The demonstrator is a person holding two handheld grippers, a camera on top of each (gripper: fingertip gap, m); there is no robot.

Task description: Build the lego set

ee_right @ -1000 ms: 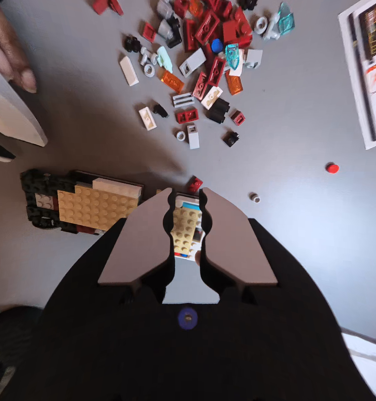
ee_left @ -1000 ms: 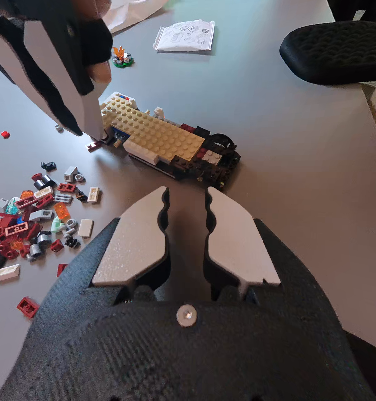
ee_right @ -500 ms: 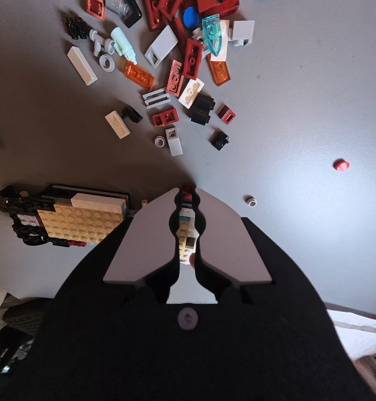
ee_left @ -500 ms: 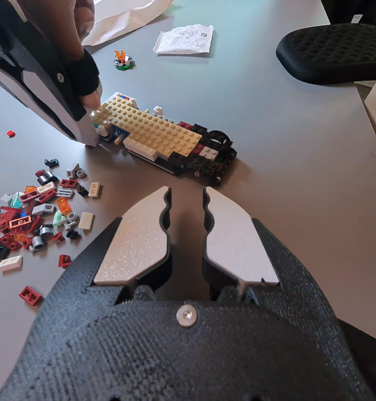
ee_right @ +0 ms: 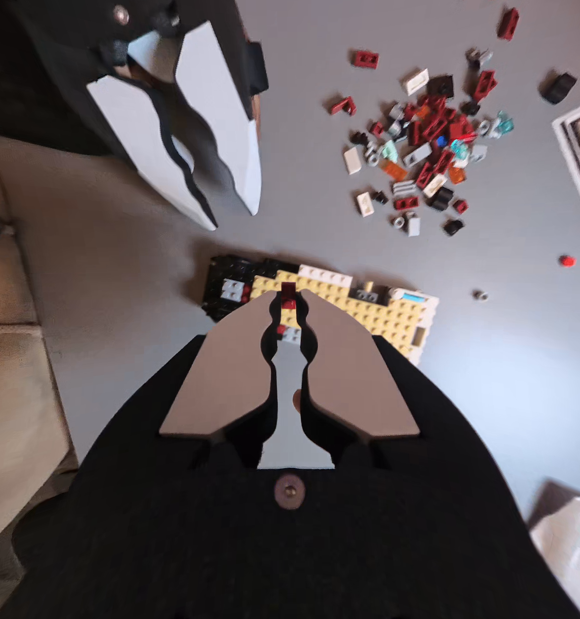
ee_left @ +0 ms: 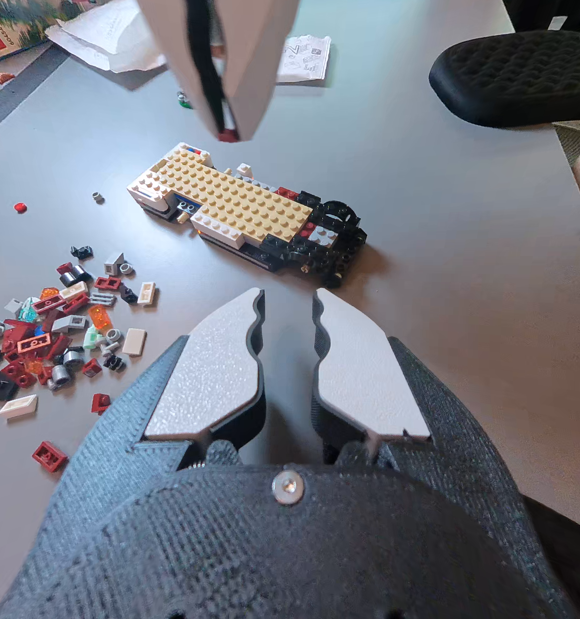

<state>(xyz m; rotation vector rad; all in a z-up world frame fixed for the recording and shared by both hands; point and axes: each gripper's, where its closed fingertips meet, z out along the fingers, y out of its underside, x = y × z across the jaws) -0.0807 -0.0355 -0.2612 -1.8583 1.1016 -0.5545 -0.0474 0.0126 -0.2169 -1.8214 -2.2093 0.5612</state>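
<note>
My right gripper (ee_right: pixel 288 294) is shut on a small dark red brick (ee_right: pixel 288 295) and holds it in the air above the tan and black brick model (ee_right: pixel 359 306). In the left wrist view the right gripper (ee_left: pixel 229 135) hangs over the model's (ee_left: pixel 245 207) far end with the dark red brick (ee_left: pixel 227 136) at its fingertips. My left gripper (ee_left: pixel 288 298) is open and empty, just in front of the model's black end. It also shows in the right wrist view (ee_right: pixel 235 214), above the grey table (ee_right: pixel 482 368).
A pile of loose small bricks (ee_left: pixel 47 331) lies left of the left gripper, also in the right wrist view (ee_right: pixel 432 147). A red stud (ee_left: pixel 20 207) and a grey ring (ee_left: pixel 98 197) lie apart. Paper bags (ee_left: pixel 303 58), a box (ee_left: pixel 0 37) and a black chair seat (ee_left: pixel 516 77) sit at the far side. The tips of one gripper are about 8 cm away from the tips of the other.
My right gripper closed on the dark red brick beside the model, then lifted it and swung over the model. The left gripper narrowed slightly and stayed near the model's black end.
</note>
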